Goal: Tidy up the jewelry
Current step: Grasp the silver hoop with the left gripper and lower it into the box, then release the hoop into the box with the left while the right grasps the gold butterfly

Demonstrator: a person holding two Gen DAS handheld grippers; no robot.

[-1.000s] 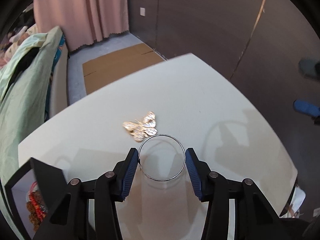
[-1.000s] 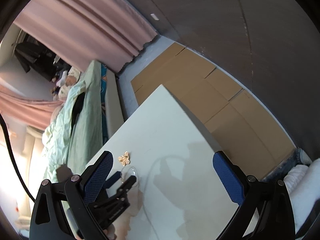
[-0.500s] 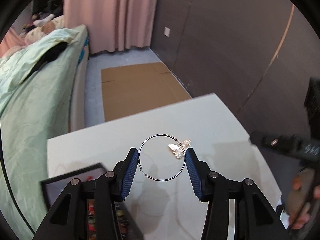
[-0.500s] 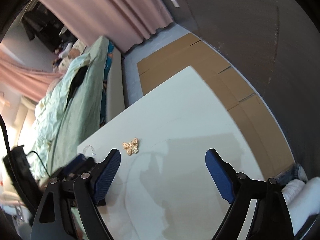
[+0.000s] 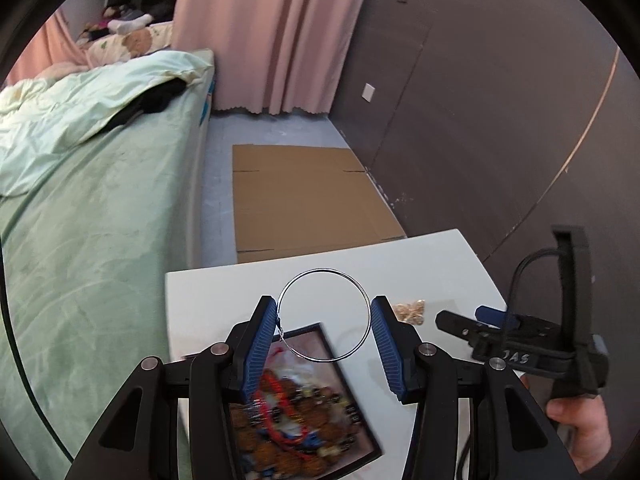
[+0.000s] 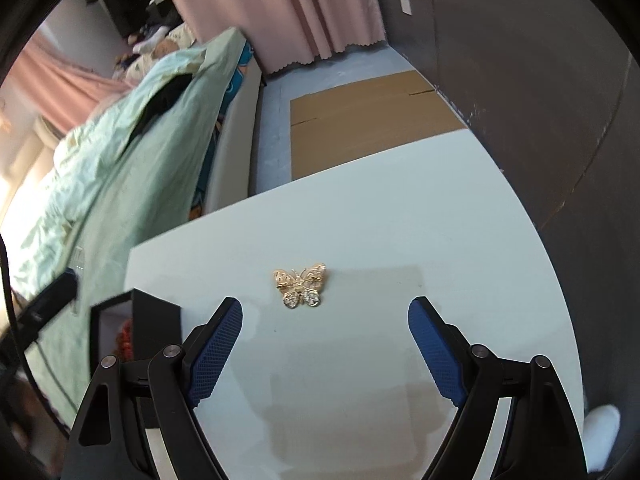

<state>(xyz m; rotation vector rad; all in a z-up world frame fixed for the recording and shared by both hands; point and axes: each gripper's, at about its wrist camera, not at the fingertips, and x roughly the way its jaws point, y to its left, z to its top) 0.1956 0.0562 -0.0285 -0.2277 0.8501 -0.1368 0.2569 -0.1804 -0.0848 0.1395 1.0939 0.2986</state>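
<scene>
My left gripper is shut on a thin silver hoop, which stands pinched between the two blue pads. Right under it lies a black jewelry box, full of red and brown beads and blurred. A gold butterfly brooch lies on the white table, to the right of the hoop. In the right wrist view the brooch lies just beyond my right gripper, which is open with nothing between its pads. The box stands to its left.
A bed with a pale green cover runs along the table's left side. Flat cardboard lies on the floor beyond the far edge, under a pink curtain and dark wall. A hand holds the right gripper.
The left gripper has carried the hoop away from the brooch, leftward to above the box. The right gripper has swung in toward the brooch, its jaws a little narrower.
</scene>
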